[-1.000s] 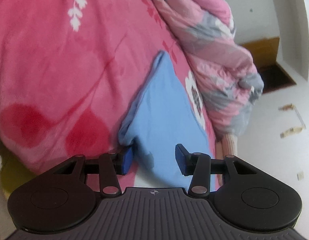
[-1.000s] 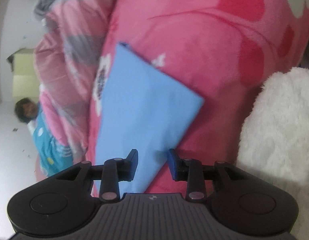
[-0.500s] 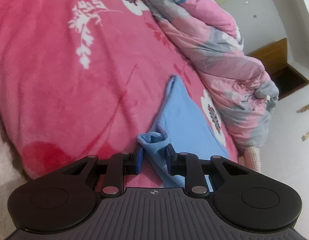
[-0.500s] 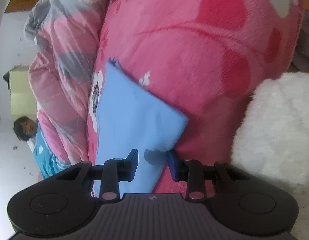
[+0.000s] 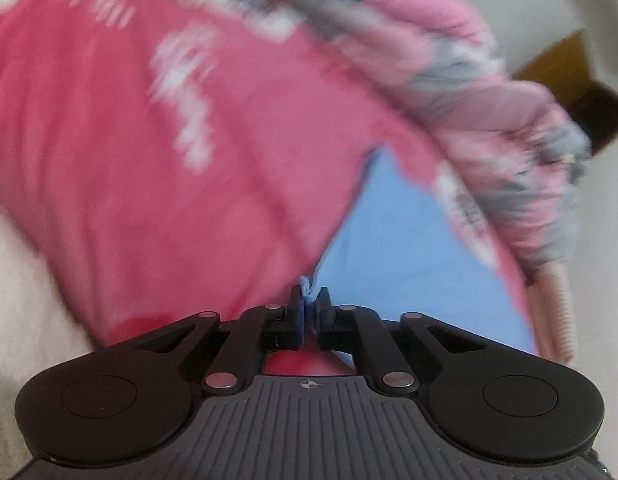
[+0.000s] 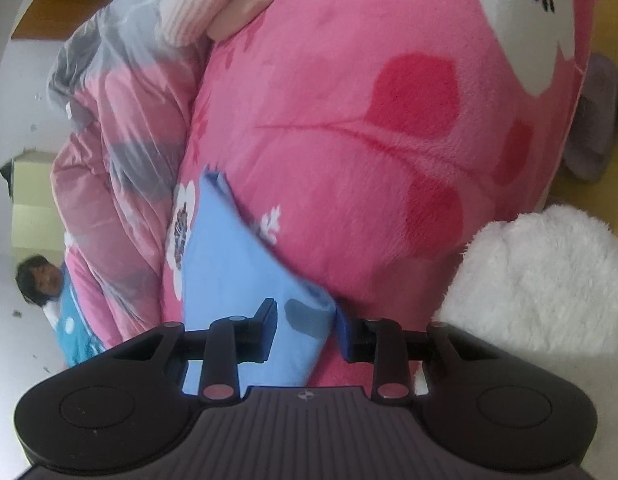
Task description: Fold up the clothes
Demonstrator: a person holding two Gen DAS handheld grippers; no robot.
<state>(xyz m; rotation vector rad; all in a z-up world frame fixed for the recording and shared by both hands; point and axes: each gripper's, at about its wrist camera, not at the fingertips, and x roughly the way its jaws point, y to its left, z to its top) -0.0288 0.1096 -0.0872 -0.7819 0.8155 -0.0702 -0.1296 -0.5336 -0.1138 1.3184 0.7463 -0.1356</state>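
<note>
On the pink blanket [image 6: 389,128] lies the blue cloth [image 6: 229,272], flat beside the bunched quilt [image 6: 121,152]. Left gripper [image 5: 307,310]: jaws closing, a pinch of the cloth's corner already caught between the pads. Right gripper [image 6: 305,320]: jaws part-way apart, straddling the near corner; whether the pads press it cannot be told (left view is motion-blurred). Judgement: the cloth appears already folded narrow; both near corners are being taken for a further fold, not yet made. White fleece [image 6: 541,280] stays clear.
</note>
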